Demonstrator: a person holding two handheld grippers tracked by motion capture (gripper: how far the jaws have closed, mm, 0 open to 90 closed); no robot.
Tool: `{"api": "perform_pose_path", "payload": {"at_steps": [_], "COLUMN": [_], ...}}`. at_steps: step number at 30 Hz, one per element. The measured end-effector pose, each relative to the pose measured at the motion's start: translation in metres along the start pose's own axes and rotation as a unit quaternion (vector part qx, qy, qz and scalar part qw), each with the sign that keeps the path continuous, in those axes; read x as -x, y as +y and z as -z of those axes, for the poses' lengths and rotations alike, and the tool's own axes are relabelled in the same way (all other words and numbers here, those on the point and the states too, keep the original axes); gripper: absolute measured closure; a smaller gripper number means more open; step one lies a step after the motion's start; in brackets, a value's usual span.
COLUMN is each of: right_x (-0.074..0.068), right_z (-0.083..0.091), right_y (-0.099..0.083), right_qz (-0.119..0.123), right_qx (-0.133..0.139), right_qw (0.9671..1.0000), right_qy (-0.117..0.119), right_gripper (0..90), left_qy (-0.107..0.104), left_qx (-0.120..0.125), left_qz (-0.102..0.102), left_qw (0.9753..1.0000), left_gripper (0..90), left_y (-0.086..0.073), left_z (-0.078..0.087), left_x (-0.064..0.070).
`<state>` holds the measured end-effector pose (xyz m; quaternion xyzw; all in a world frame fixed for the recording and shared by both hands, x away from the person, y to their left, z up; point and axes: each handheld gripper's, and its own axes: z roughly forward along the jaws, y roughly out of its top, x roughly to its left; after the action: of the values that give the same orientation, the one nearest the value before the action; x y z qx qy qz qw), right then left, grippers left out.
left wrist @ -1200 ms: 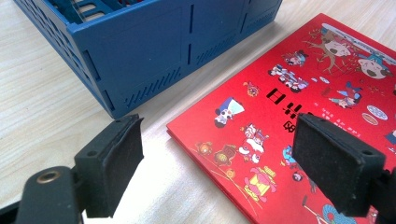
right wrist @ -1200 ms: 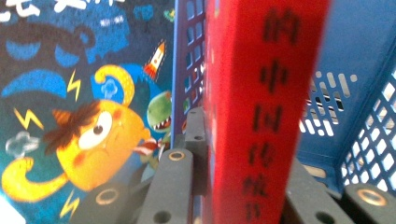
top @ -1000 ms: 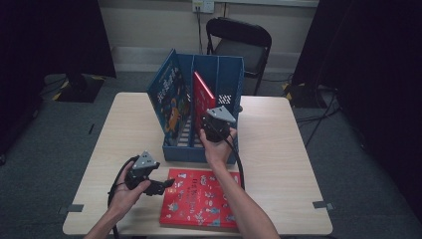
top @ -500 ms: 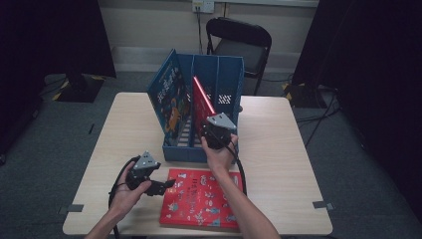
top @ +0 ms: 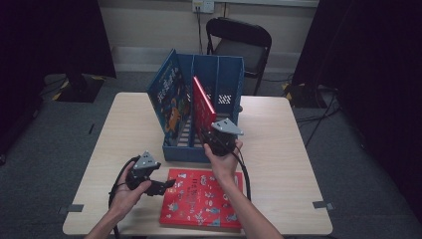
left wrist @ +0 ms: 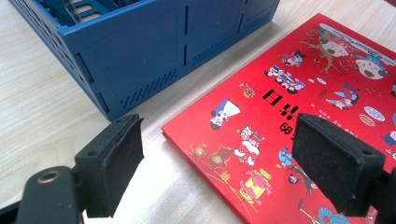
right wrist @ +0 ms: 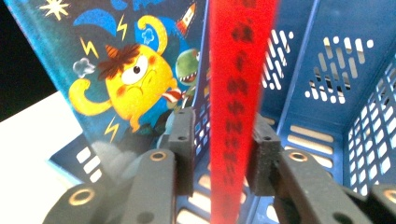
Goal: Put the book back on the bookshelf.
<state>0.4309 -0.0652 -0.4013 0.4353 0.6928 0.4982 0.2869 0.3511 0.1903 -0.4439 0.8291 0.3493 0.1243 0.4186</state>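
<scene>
A blue slotted rack (top: 221,79) stands mid-table. In its left slot a blue picture book (top: 169,99) with a yellow monster (right wrist: 133,79) stands upright. My right gripper (top: 211,134) is shut on the near edge of a thin red book (top: 201,102), which stands slightly tilted in the middle slot. In the right gripper view the jaws flank the red book (right wrist: 238,56) in front of the rack wall (right wrist: 327,70). My left gripper (top: 166,185) is open and low at the left corner of a second red book (top: 204,199) lying flat. Its jaws (left wrist: 219,149) straddle that corner (left wrist: 303,116) near the rack front (left wrist: 140,56).
The wooden table (top: 283,149) has bare room to the right and left of the rack. A black folding chair (top: 239,42) stands behind the table. Cables trail from both grippers toward the near edge.
The right gripper has drawn back and down with the red book, which now stands steeper and lower in the rack. The left gripper has barely moved.
</scene>
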Motion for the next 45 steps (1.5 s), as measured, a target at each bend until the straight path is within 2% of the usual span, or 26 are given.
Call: {"api": "perform_pose_path", "payload": {"at_steps": [6, 13, 15, 19, 33, 37, 39, 45], "right_x": [0.007, 0.007, 0.007, 0.003, -0.003, -0.007, -0.010, -0.011], "right_z": [0.011, 0.015, 0.014, 0.012, -0.012, -0.019, -0.025, -0.041], "right_y": [-0.012, -0.021, -0.021, -0.019, -0.006, -0.002, 0.001, 0.009], "right_qz": [0.003, 0.013, 0.012, 0.024, 0.019, 0.021, 0.033, 0.024], "right_qx": [-0.017, -0.025, -0.024, -0.025, -0.031, -0.034, -0.037, -0.043], "right_qw": [0.9996, 0.9993, 0.9994, 0.9992, 0.9993, 0.9992, 0.9988, 0.9988], "right_qy": [0.024, 0.024, 0.023, 0.020, 0.011, 0.008, 0.004, -0.004], "right_gripper": [75.2, 76.8, 77.1, 76.8, 75.2, 73.8, 73.2, 72.9], "left_qy": [-0.001, -0.002, -0.002, -0.005, -0.003, -0.003, -0.003, -0.003], "left_qx": [0.003, 0.002, 0.002, 0.002, 0.002, 0.002, 0.001, 0.000], "left_qz": [-0.001, -0.001, -0.001, 0.003, 0.003, 0.002, -0.003, -0.004], "left_qw": [1.0000, 1.0000, 1.0000, 1.0000, 1.0000, 1.0000, 1.0000, 1.0000], "left_gripper": [16.2, 16.2, 16.2, 16.2, 16.2, 16.2, 16.2, 16.2], "left_y": [0.000, 0.000, 0.000, 0.000, 0.000, 0.000, 0.000, 0.000], "left_z": [0.002, 0.001, 0.001, 0.000, 0.000, 0.000, 0.001, 0.001], "left_x": [-0.001, -0.001, -0.001, -0.001, -0.001, -0.001, -0.001, -0.001]}}
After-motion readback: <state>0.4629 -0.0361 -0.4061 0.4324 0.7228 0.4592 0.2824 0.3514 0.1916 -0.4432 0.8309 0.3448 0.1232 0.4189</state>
